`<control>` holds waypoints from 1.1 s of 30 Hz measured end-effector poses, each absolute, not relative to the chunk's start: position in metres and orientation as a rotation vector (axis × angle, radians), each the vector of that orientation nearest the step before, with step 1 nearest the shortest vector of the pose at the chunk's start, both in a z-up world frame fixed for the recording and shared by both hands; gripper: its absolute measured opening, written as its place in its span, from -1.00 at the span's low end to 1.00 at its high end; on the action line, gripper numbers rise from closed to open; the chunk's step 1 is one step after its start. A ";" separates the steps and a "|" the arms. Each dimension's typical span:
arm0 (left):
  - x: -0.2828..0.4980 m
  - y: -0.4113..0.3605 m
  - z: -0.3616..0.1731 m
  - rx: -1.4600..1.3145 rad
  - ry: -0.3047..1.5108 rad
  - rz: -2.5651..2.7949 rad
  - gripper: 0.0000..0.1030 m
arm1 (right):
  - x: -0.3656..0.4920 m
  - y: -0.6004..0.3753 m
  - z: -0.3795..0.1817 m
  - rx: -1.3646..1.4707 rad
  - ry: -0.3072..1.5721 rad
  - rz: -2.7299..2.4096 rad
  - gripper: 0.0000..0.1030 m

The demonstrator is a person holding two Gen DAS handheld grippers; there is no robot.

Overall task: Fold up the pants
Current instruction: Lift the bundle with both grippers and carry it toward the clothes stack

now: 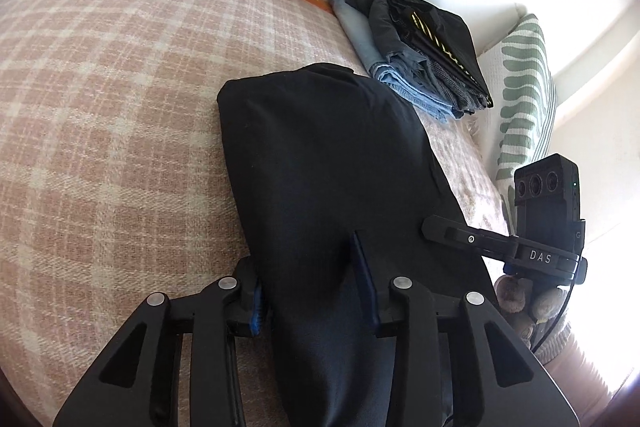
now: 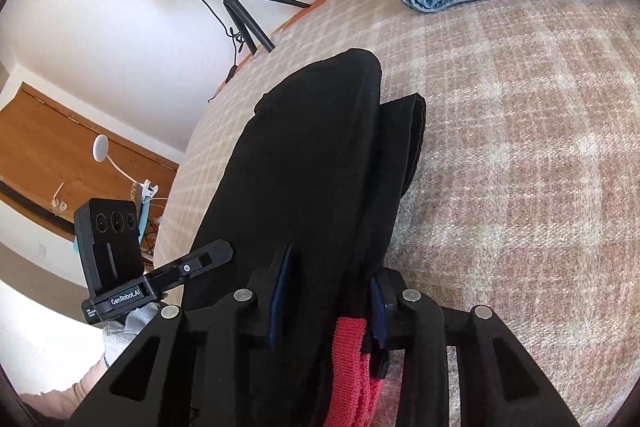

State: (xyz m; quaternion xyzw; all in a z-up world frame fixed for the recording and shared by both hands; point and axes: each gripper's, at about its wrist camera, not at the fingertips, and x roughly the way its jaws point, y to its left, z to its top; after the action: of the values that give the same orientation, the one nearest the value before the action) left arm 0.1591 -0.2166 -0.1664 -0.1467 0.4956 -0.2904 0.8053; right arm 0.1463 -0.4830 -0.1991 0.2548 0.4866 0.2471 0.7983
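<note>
Most of the pink-and-cream checked blanket on the bed lies bare, and on it the black soft-fabric pants stretch as a long, narrow bundle from 6 o'clock toward 12 in both wrist views. They look already folded at least once lengthwise: in the right view a second black layer peeks out along the 3 o'clock side, and a red knit waistband strip shows at 6 o'clock. The judgement is that the task is well along, with a crosswise fold or two and a move to the pile left.

At 1 o'clock in the left view sits a stack of folded dark and blue denim garments, apparently finished work.

The left tongs stand moderately wide with pants fabric between the pads; whether they pinch it cannot be told. The right tongs likewise straddle the cloth, grip uncertain.
</note>
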 end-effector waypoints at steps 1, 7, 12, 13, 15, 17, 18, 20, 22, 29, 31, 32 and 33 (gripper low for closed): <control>0.157 -0.221 -0.163 -0.291 1.051 -0.620 -0.52 | 0.144 -0.478 -0.195 0.519 1.035 0.520 -0.47; 0.144 -0.233 -0.136 -0.195 0.951 -0.647 -0.76 | 0.126 -0.460 -0.162 0.372 0.940 0.453 -0.77; 0.136 -0.242 -0.117 -0.130 0.881 -0.659 -0.79 | 0.115 -0.448 -0.142 0.323 0.884 0.437 -0.81; 0.135 -0.243 -0.113 -0.126 0.872 -0.662 -0.80 | 0.114 -0.446 -0.139 0.318 0.876 0.432 -0.81; 0.135 -0.246 -0.103 -0.117 0.844 -0.671 -0.80 | 0.109 -0.445 -0.132 0.298 0.851 0.424 -0.81; 0.135 -0.250 -0.091 -0.109 0.810 -0.681 -0.80 | 0.105 -0.445 -0.122 0.286 0.821 0.417 -0.81; 0.135 -0.252 -0.084 -0.104 0.792 -0.687 -0.80 | 0.103 -0.445 -0.116 0.284 0.805 0.416 -0.82; 0.135 -0.258 -0.071 -0.090 0.756 -0.701 -0.80 | 0.100 -0.447 -0.102 0.268 0.769 0.403 -0.82; 0.135 -0.264 -0.058 -0.073 0.721 -0.716 -0.80 | 0.097 -0.451 -0.088 0.255 0.734 0.393 -0.82; 0.144 -0.285 -0.024 -0.042 0.622 -0.752 -0.80 | 0.095 -0.470 -0.043 0.223 0.639 0.347 -0.82; 0.149 -0.291 -0.017 -0.043 0.605 -0.762 -0.80 | 0.096 -0.476 -0.033 0.214 0.617 0.335 -0.82; 0.151 -0.294 -0.014 -0.044 0.598 -0.767 -0.80 | 0.098 -0.480 -0.029 0.211 0.610 0.331 -0.82; 0.154 -0.298 -0.011 -0.044 0.594 -0.772 -0.80 | 0.100 -0.484 -0.025 0.211 0.602 0.324 -0.82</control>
State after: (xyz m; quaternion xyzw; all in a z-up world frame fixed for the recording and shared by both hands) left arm 0.1541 -0.2980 -0.0111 -0.0210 0.2851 -0.3710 0.8835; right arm 0.0999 -0.4842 -0.0249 0.1031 0.2945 0.1587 0.9367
